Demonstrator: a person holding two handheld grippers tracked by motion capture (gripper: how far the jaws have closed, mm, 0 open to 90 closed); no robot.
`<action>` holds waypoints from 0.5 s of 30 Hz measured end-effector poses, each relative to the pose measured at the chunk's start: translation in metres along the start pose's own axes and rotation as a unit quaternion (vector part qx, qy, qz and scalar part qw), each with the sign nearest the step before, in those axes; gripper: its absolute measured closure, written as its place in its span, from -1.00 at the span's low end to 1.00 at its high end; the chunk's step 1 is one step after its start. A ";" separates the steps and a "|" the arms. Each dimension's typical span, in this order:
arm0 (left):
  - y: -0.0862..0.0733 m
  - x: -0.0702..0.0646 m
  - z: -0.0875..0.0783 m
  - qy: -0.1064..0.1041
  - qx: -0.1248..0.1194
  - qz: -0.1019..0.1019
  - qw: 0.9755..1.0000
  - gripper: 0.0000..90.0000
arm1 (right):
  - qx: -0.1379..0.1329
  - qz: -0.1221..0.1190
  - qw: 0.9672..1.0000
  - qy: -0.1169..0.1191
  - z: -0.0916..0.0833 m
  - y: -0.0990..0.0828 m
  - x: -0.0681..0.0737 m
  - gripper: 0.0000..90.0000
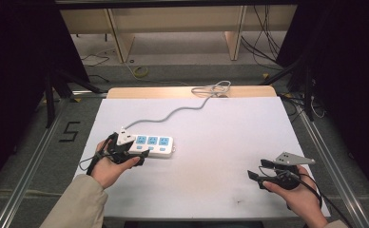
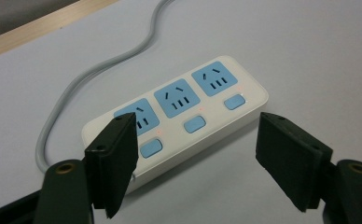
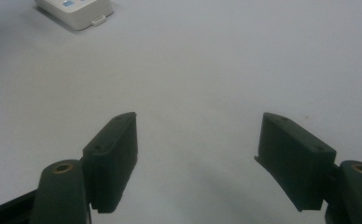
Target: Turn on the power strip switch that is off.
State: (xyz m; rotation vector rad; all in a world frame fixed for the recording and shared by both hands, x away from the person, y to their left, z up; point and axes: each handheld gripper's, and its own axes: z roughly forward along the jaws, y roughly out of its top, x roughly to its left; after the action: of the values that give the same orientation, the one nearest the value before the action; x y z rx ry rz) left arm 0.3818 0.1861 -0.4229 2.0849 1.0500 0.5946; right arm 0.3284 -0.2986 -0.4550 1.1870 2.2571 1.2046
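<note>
Left tongs [image 2: 195, 158] gape wide beside power strip [image 2: 179, 114].

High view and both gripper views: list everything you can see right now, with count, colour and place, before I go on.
power strip: one, white with three blue sockets and three blue buttons, left part of the table, just ahead of the left hand-held gripper
power strip cable: one, grey, runs from the strip's left end to the table's far edge
table: one, white top with a wooden far edge
floor cables: several, dark, on the floor beyond the table
left hand-held gripper: one, black, jaws open beside the strip's near left end, nothing between them
right hand-held gripper: one, black, jaws open over bare table at the near right
hands: two, one on each gripper
</note>
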 end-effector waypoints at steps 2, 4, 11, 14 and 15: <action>-0.001 -0.001 -0.001 -0.003 -0.004 0.000 1.000 -0.36 | 0.000 0.000 1.000 0.000 0.000 0.000 0.000 -0.36; -0.002 -0.002 -0.003 -0.007 -0.008 0.002 1.000 -0.38 | 0.000 0.000 1.000 0.001 0.000 0.000 0.000 -0.36; -0.005 -0.004 -0.008 -0.019 -0.030 0.011 0.999 -0.44 | -0.002 -0.001 1.000 0.002 0.000 0.000 0.000 -0.36; -0.007 -0.006 -0.009 -0.023 -0.040 0.011 0.999 -0.45 | -0.002 -0.001 1.000 0.002 0.000 0.000 0.000 -0.36; -0.008 -0.006 -0.010 -0.024 -0.043 0.013 0.999 -0.45 | -0.002 0.000 1.000 0.002 0.000 0.000 0.000 -0.36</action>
State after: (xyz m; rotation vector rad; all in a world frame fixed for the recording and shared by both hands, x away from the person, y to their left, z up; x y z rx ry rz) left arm 0.3682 0.1881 -0.4233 2.0309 0.9558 0.5880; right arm 0.3285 -0.2984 -0.4549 1.1839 2.2579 1.2117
